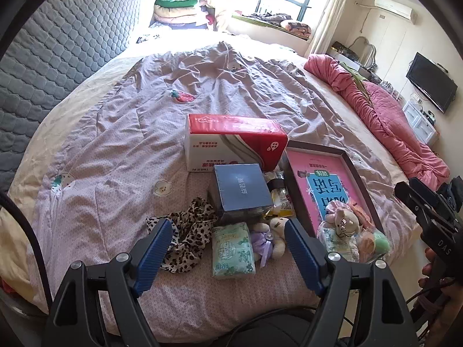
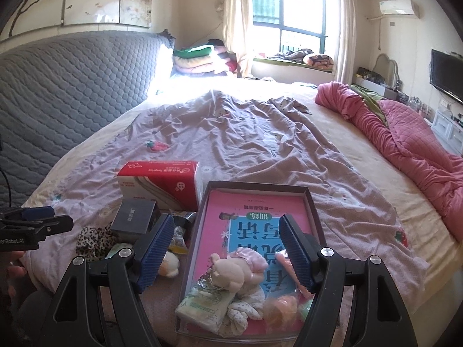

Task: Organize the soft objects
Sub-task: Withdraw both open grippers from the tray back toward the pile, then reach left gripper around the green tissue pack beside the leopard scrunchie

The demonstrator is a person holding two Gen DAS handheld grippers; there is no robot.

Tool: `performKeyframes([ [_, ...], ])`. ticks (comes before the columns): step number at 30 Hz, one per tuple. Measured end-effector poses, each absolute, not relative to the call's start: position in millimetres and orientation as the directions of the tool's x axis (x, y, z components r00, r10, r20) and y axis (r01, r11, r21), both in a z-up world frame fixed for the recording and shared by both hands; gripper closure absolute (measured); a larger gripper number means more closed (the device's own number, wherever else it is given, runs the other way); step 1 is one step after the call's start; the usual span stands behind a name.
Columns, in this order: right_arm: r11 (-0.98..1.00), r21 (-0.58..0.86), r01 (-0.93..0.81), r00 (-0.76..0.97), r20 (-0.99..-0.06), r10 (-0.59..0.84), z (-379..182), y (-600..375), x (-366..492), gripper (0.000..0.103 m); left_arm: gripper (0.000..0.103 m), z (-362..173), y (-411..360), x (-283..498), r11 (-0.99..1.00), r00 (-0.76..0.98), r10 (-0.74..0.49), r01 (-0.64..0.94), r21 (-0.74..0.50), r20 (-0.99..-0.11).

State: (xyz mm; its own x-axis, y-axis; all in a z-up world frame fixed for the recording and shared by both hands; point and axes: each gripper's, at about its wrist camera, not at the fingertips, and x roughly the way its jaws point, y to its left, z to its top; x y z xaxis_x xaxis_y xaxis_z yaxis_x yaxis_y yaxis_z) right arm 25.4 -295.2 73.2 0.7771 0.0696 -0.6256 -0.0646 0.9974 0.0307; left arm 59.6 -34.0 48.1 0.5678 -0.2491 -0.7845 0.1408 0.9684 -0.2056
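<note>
A dark-rimmed tray (image 2: pixel 311 205) with a pink book in it lies on the bed; it holds a pink plush toy (image 2: pixel 234 271), a tissue pack (image 2: pixel 202 306), a floral cloth and soft balls (image 2: pixel 282 309). My right gripper (image 2: pixel 225 251) is open and empty above its near end. Left of the tray lie a green tissue pack (image 1: pixel 233 250), a small plush bear in purple (image 1: pixel 270 241) and a leopard-print scrunchie (image 1: pixel 188 231). My left gripper (image 1: pixel 225 251) is open and empty just above the tissue pack and bear. The tray also shows in the left wrist view (image 1: pixel 361 173).
A red-and-white tissue box (image 1: pixel 234 141) and a dark blue box (image 1: pixel 241 189) stand behind the soft items, with snack packets (image 1: pixel 279 199) between. A pink quilt (image 2: pixel 405 144) lies along the right of the bed. A grey padded headboard (image 2: pixel 66 92) is at left.
</note>
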Motion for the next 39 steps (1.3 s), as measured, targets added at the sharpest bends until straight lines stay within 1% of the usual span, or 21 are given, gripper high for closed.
performKeyframes([
  [8, 0.989, -0.015, -0.149, 0.753, -0.649, 0.104, 65, -263, 29, 0.027, 0.024, 34, -21, 61, 0.967, 0.552, -0.253, 0.123, -0.222, -0.795],
  [17, 0.965, -0.030, -0.260, 0.707, -0.686, 0.169, 44, -234, 31, 0.027, 0.024, 9, -7, 66, 0.967, 0.512, -0.251, 0.083, -0.243, -0.822],
  [22, 0.943, -0.060, -0.327, 0.664, -0.725, 0.184, 25, -214, 32, 0.027, 0.024, -7, 1, 68, 0.967, 0.486, -0.247, 0.061, -0.249, -0.839],
  [25, 0.931, -0.079, -0.356, 0.643, -0.744, 0.182, 15, -205, 34, 0.027, 0.024, -14, 2, 69, 0.960, 0.469, -0.267, 0.057, -0.272, -0.842],
  [30, 0.918, -0.097, -0.384, 0.605, -0.778, 0.171, -2, -200, 38, 0.027, 0.024, -25, -9, 71, 0.940, 0.424, -0.334, 0.083, -0.331, -0.842],
  [39, 0.916, -0.107, -0.387, 0.576, -0.804, 0.150, -17, -207, 45, 0.027, 0.024, -53, -43, 80, 0.935, 0.340, -0.355, 0.123, -0.333, -0.871],
])
